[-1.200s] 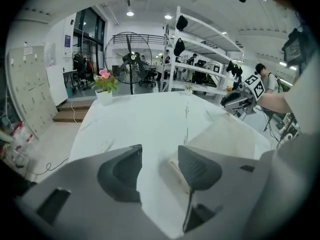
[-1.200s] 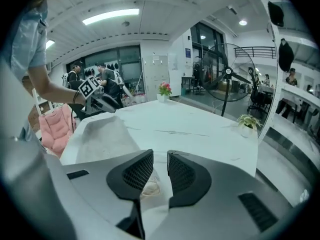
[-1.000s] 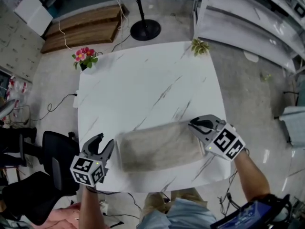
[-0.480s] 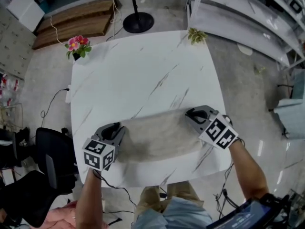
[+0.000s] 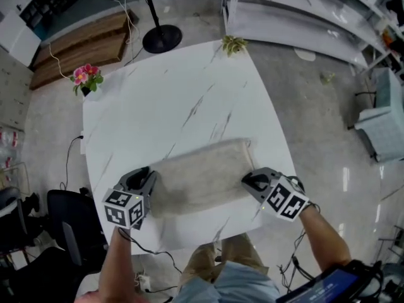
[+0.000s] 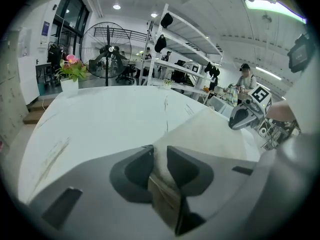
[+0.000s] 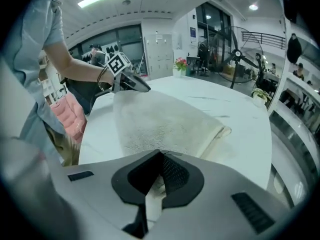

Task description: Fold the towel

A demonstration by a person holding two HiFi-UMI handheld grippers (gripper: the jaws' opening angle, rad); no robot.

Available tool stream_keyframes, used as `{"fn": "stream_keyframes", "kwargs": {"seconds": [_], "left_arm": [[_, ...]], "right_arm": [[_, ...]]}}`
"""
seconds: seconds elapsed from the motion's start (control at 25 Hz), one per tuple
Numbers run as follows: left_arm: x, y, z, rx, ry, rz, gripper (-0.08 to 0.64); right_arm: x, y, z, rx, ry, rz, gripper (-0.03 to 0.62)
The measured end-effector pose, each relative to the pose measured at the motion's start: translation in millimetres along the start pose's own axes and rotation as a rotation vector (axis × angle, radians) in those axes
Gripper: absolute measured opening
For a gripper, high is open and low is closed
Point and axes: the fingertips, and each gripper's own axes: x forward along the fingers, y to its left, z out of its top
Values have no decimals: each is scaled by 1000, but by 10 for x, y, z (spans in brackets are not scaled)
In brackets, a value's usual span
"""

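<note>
Where the towel [image 5: 199, 175] lies, flowers [image 5: 84, 78] (far corner) stand well apart.

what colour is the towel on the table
Plain beige, no pattern. The towel shows best in the right gripper view.

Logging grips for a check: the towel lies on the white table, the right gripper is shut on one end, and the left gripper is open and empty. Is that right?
Not quite: the left gripper is not open and empty; its jaws have just been closing and now pinch the towel at its other end, as the left gripper view shows. The rest stands.
</note>
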Motion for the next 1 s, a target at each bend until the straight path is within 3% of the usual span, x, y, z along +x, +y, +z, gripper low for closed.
{"fn": "stream_keyframes", "kwargs": {"seconds": [0.16, 0.32, 0.48, 0.64, 0.76, 1.0], "left_arm": [[-40, -11, 6, 27, -1, 12, 89], [-211, -36, 55, 32, -45, 20, 123], [-439, -87, 121, 31, -106, 32, 124], [-622, -222, 163, 39, -159, 24, 124], [-725, -320, 119, 40, -173, 11, 124], [-907, -419, 31, 8, -199, 7, 124]], "right_arm": [[-91, -41, 163, 82, -61, -50, 32], [-413, -147, 235, 301, -161, -103, 142], [-530, -134, -67, 538, -149, -127, 210], [-473, 20, -402, 829, -135, -96, 222], [-357, 140, -478, 980, -148, -52, 257], [-226, -101, -294, 1272, -329, -29, 258]]}}
